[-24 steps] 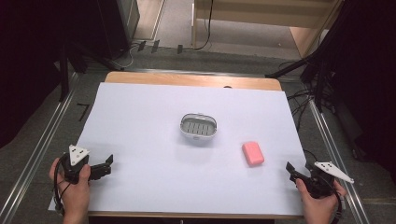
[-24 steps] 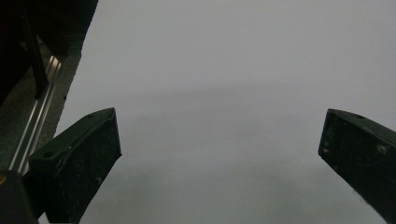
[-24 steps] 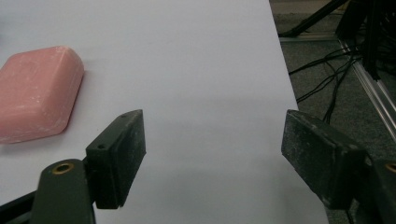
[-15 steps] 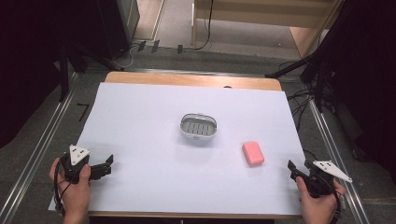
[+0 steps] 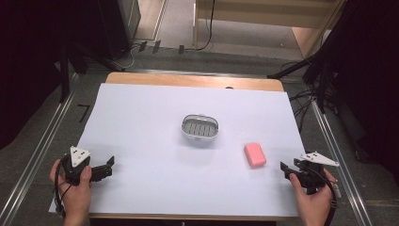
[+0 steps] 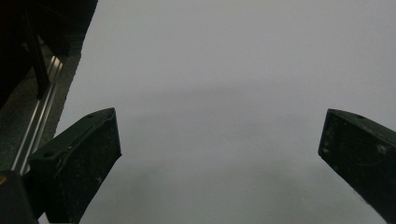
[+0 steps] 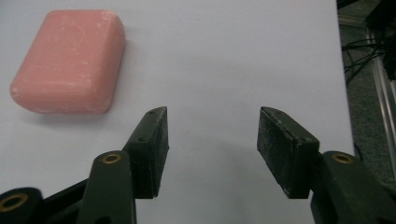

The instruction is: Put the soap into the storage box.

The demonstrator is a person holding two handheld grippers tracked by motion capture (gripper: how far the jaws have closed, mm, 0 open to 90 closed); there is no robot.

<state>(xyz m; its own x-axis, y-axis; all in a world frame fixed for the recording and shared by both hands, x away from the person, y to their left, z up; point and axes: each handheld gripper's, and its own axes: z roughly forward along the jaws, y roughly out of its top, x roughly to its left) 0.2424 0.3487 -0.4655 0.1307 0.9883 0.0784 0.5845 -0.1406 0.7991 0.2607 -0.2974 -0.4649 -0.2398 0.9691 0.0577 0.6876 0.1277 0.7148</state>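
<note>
— Toward the lower right of the high view, what is seen?
— The right gripper is held by a hand at the sheet's right edge, its jaws parted and nothing between them. The pink soap bar is seen just left of it and slightly higher in the frame, lying flat on the white sheet, untouched.
— How is the soap shown in the right gripper view?
— It is placed at the upper left of that frame, ahead of the left jaw and clear of it. The gap of the right gripper is filled with bare sheet alone.
— And the lower left of the high view?
— The left gripper is held by the other hand near the sheet's left edge. In the left gripper view its jaws are spread wide around its middle, with blank sheet between them.
— What is found at the centre of the high view?
— An oval soap dish with a slotted floor is set upright on the sheet. It is placed up and to the left of the soap, apart from it, and well away from both grippers
</note>
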